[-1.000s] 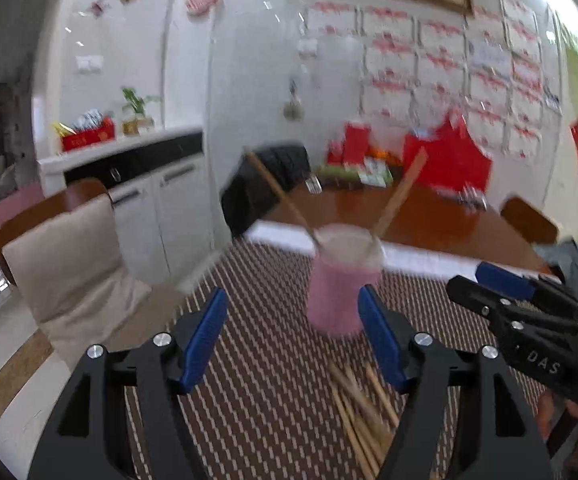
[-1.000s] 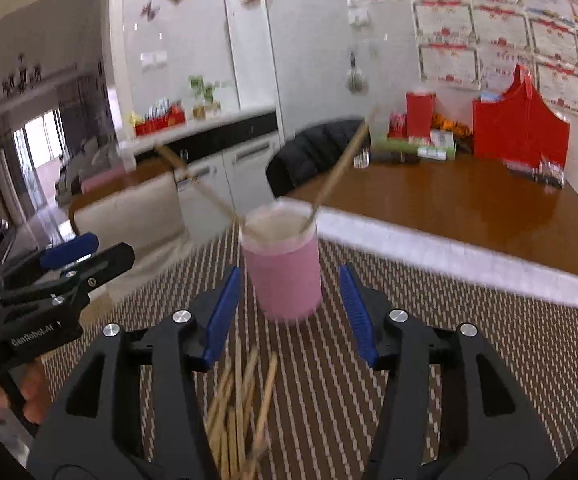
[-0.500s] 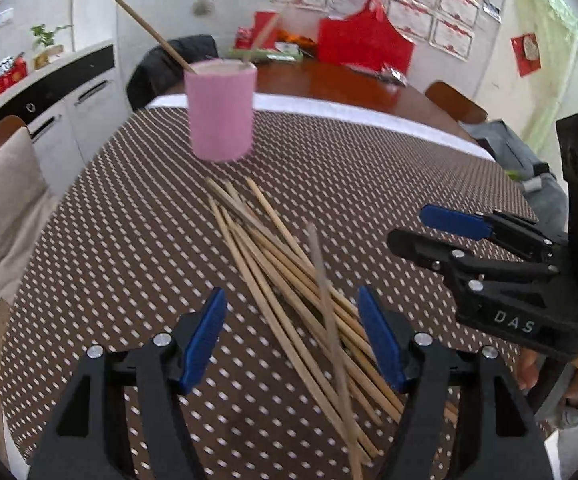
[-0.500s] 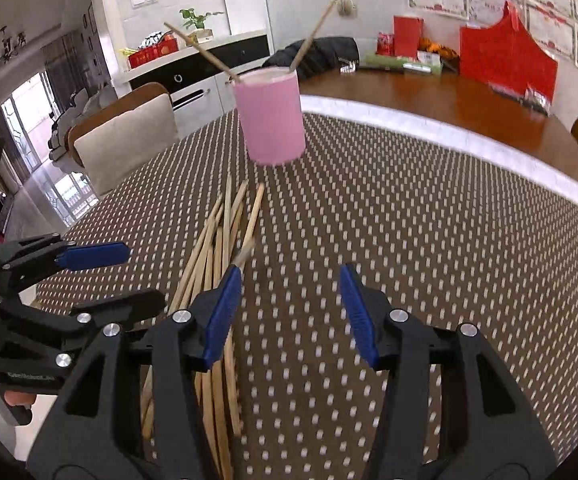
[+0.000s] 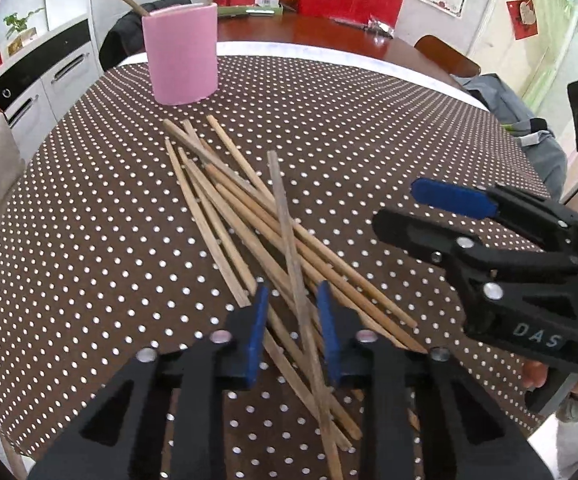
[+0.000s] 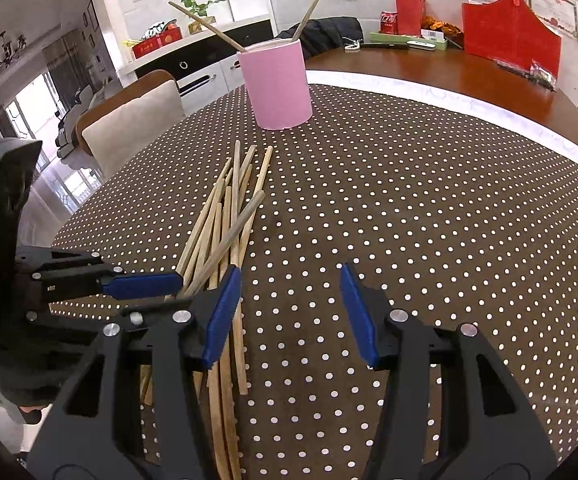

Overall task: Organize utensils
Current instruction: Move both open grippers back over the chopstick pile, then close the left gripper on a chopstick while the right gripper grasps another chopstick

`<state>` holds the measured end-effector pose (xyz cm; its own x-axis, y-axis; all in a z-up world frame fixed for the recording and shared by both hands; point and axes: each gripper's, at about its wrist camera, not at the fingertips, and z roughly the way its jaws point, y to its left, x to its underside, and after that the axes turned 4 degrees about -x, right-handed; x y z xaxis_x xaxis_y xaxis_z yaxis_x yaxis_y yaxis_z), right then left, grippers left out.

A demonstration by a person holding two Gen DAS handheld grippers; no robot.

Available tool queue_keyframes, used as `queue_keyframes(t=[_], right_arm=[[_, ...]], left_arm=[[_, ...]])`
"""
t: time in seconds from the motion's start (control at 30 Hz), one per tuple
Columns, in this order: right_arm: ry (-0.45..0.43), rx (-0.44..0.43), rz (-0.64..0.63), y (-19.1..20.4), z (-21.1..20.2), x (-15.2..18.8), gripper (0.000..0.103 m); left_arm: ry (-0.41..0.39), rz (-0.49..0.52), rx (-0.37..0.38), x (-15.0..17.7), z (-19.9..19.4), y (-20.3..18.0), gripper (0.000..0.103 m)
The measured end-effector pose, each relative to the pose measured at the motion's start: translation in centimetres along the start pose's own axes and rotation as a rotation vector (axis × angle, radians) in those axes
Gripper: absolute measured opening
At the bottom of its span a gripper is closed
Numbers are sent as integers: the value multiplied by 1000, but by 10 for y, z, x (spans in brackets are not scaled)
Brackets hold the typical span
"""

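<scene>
With left claw (image 5: 292, 312) at lower centre of its own view, straddling grey stick (image 5: 285, 220), jaws drawn close but not clamping, cloth showing in the gaps on either side. Appearing at left edge of the right wrist view too (image 6: 177, 292), blue pad lying over the near ends of the pile (image 6: 225, 216). Lying crosswise on top of that pile (image 5: 229, 200), grey stick (image 6: 233, 232) pointing up-frame toward cup (image 5: 181, 56). Holding right claw (image 6: 289, 312) wide apart and gripping nothing, hovering over dotted cloth (image 6: 449, 220) just right of the pile; showing at right of the left wrist view (image 5: 397, 208). Standing upright at upper centre, well apart from both claws, pink cup (image 6: 277, 84) carrying two sticks (image 6: 205, 26) leaning outward from its rim.
</scene>
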<state>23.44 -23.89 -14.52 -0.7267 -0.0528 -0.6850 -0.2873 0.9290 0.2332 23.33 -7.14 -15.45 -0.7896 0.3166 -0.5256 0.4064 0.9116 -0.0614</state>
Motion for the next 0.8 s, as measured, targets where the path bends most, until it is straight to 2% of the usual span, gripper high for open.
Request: queue_keyframes(t=[0.07,0.1,0.37,0.53,0.8], right_arm=[[3,-2,2,-1,1,0,51],[8,-4,2,-2,2,0,51],[40,-14,2,-3,15,-7,51],[60,-11,-16,-1,27,-17,51],[132,7,-37,5,66,-47,51]], left_arm=[[11,-19,33,-4,0,2,10],[13,-29,43,-5,0,3,9],[-27,-97,53,-7,-6,24,6],[-74,-191,19,-13,-15,57,6],[-47,-315,-61,-23,-3,105,6]])
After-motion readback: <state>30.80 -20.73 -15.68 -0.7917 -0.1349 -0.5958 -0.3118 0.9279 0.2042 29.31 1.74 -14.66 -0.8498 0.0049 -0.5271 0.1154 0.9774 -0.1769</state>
